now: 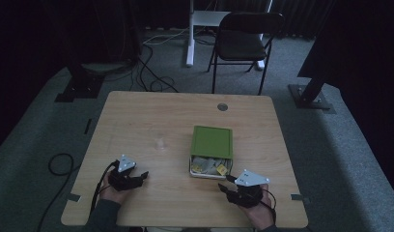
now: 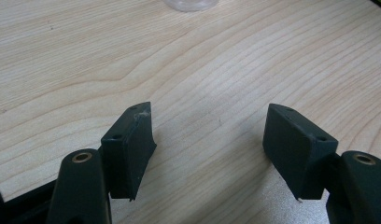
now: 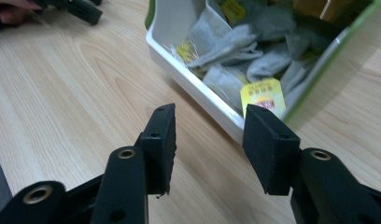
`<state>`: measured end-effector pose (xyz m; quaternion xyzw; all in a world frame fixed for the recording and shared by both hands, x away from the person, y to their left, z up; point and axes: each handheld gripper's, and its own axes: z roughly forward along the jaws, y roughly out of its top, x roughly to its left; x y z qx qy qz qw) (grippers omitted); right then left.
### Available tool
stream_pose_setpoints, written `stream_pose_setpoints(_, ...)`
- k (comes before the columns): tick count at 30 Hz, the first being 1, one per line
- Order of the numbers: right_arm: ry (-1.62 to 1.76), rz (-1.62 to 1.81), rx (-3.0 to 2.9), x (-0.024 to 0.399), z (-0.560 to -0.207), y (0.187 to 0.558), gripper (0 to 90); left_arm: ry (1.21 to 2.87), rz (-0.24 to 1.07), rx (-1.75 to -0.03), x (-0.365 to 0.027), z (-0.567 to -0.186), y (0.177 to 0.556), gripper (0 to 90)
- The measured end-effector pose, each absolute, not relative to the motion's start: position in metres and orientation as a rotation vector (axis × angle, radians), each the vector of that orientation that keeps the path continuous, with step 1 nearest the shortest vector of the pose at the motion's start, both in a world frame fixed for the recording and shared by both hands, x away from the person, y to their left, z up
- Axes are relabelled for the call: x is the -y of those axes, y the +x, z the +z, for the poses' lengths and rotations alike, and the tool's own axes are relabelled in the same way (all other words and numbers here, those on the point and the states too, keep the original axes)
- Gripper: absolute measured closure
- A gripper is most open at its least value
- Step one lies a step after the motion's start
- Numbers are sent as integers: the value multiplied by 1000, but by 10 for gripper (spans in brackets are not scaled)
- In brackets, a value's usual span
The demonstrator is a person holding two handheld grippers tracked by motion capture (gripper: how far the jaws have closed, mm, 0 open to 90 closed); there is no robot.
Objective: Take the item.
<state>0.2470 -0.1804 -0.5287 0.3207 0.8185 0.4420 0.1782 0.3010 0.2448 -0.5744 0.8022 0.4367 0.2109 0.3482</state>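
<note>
Perhaps the right gripper (image 3: 209,149), open and empty just before the tea box (image 3: 198,86), could push it; left gripper (image 2: 209,154) also open, empty.

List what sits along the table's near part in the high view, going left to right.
left gripper → white box of tea bags with its green lid → right gripper

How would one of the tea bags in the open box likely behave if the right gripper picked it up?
A tea bag looks limp and crumpled, so probably floppy and light. Its yellow tag would likely dangle.
</note>
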Motion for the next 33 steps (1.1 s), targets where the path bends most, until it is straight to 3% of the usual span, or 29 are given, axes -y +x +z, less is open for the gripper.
stream_pose_setpoints(14, 869, 1262, -2345, 158, -531, 267, 505, 2080, 547, -1132, -245, -574, 301, 345)
stream_pose_setpoints(33, 819, 1218, -2378, 156, -534, 272, 688, 2080, 547, -1132, -245, -574, 301, 344)
